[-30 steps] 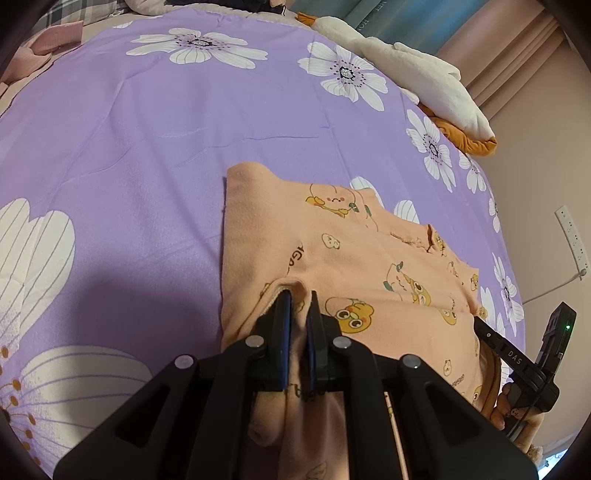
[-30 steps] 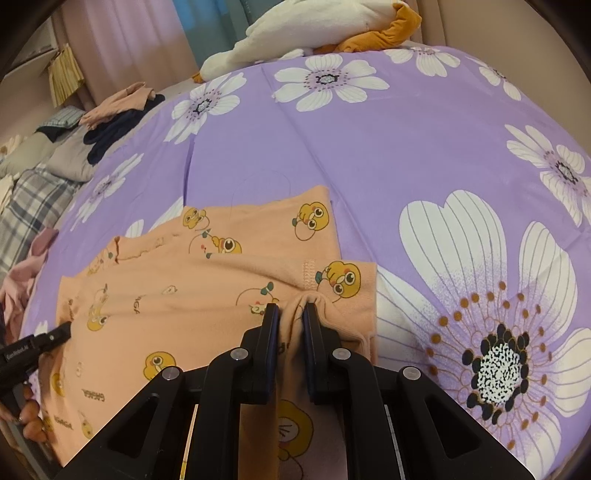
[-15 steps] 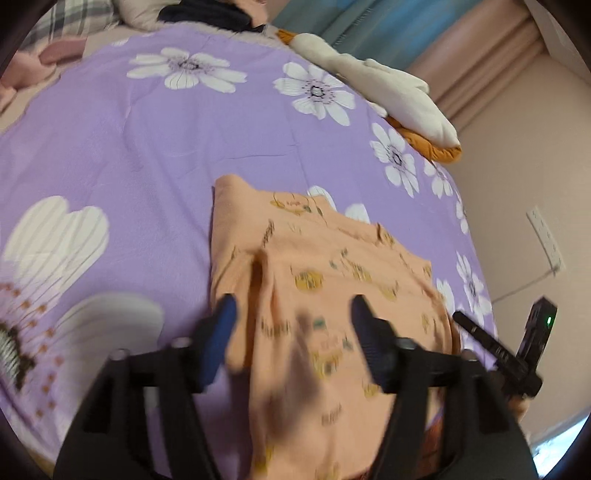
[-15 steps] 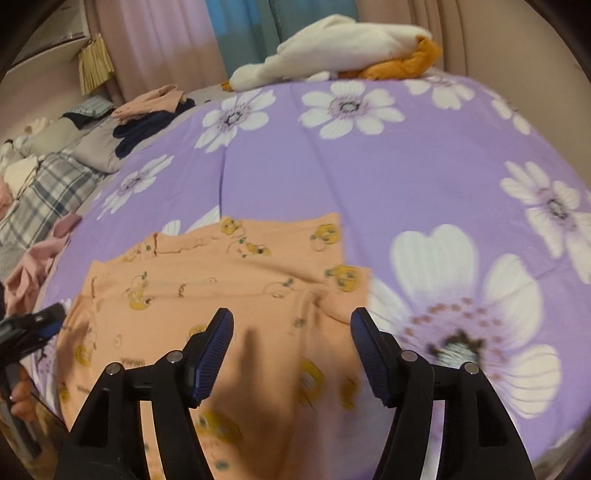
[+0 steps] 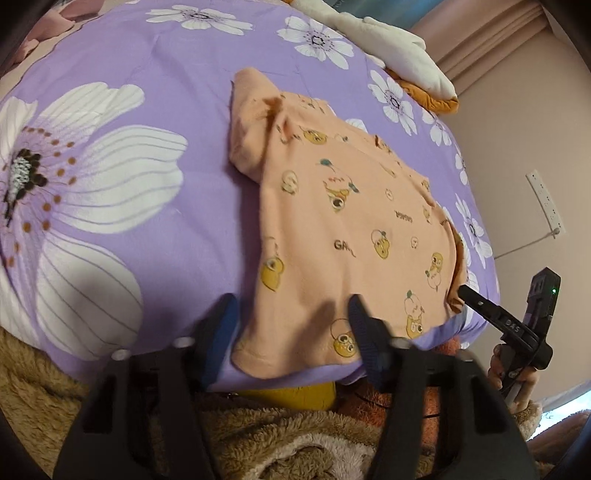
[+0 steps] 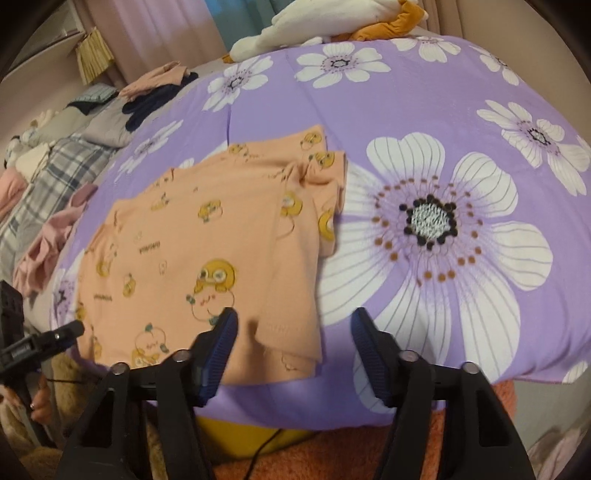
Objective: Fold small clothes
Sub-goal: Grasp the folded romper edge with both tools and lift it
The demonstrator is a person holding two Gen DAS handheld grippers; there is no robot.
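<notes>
Both my left gripper [image 5: 291, 325] and right gripper [image 6: 293, 341] gape empty. The shirt [image 5: 351, 229] lies flat on the bed [image 5: 155, 88], light and limp; I'd pinch hem corners.

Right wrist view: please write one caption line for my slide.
Open right claw above the near hem of a folded peach cartoon-print cotton shirt on a purple floral bedsheet.

Home bedroom. Bed under purple floral sheet [image 6: 424, 122]; small orange cartoon-print garment [image 6: 207, 251] spread on it. Piles of clothes [image 6: 155, 85] and plaid bedding [image 6: 55, 181] off to left. Pink curtains [image 6: 159, 29] behind, white and orange plush [image 6: 332, 18] at far edge, wall socket strip [image 5: 546, 201] on beige wall.
</notes>
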